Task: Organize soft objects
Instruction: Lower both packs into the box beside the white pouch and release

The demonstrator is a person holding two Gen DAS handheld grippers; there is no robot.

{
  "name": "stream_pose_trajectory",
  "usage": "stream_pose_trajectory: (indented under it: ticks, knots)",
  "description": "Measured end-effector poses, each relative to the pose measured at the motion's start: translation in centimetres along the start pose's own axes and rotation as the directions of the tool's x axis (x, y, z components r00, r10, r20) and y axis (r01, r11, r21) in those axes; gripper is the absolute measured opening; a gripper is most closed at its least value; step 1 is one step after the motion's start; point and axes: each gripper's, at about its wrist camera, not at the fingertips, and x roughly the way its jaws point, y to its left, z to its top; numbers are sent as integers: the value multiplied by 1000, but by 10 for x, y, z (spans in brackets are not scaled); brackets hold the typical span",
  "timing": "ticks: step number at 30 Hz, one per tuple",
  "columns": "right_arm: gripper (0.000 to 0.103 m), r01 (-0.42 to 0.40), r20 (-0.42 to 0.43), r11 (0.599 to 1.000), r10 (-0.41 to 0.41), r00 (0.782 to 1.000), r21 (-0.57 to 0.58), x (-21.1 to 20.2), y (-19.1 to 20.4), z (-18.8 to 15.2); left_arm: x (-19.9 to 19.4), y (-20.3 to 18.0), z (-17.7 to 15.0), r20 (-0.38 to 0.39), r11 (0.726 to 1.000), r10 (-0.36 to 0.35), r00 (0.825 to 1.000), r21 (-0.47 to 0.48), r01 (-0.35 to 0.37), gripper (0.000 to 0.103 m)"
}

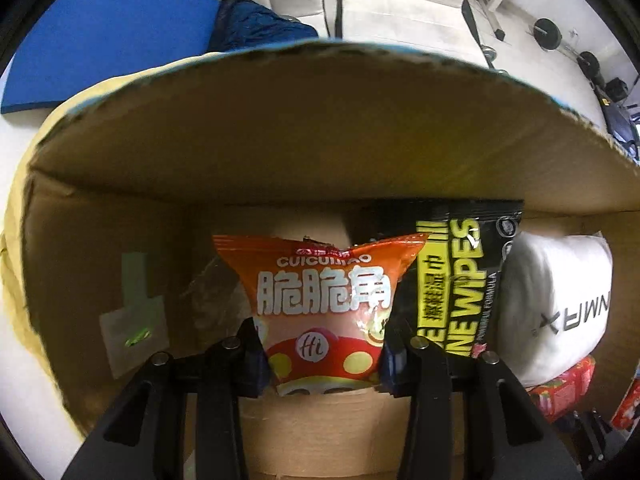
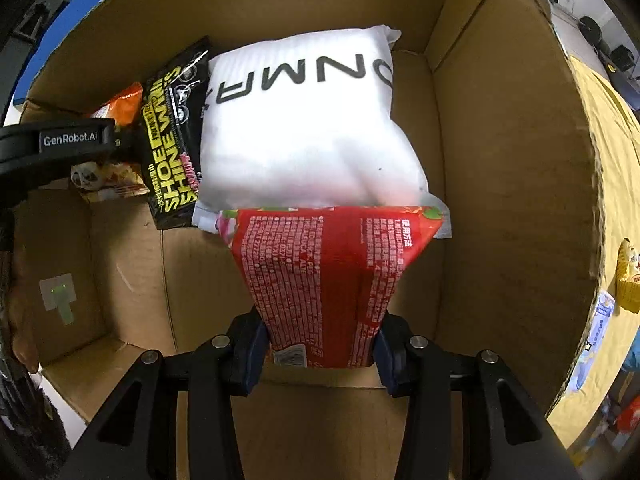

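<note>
The snack bag (image 1: 324,312) is showing orange at the top, with white lettering and a red mushroom cap dotted yellow lower down. The shoe wipes pack (image 1: 460,280) is showing black with bright yellow lettering (a pink strip is running along one edge). The pillow (image 2: 308,120) is showing plain white with dark grey letters. The red packet (image 2: 332,280) is carrying dense white print. The cardboard box (image 2: 500,160) is showing plain brown, the cloth (image 2: 612,128) mustard yellow, the mat (image 1: 108,36) solid blue.

Orange snack bag (image 1: 324,308), red pouch (image 2: 328,280), black wipes pack (image 2: 176,136), white pillow (image 2: 308,120), inside cardboard box (image 2: 500,200)
</note>
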Motion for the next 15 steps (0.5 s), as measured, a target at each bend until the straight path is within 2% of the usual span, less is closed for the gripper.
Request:
stream_pose_trajectory:
  ticks: [4,6,8,10,15]
  knots:
    - [50,-8,-17,1000,8,1000,1,2,-2,4,-2,-2,-1,-21,1000,7,1000,13,-7,45]
    - [55,-10,-27,1000,10,1000,5,4,-2,12,-5,-4,-1,-21,1000,11,1000,14,-11,48]
    - [64,-15,-22,1000,15,1000,4,-2,-4,17,-10,-2,-2,-16,1000,8,1000,13,-8,52]
    - [65,-27,-17,1000,27,999,1,-10,-4,21,-16,0,-4,-8,1000,6,1000,5,-6,56]
    - [66,-19,-3,1000,19,1000,-11,-30,-5,21,-36,10,-14,24,1000,5,1000,-10,-5,57]
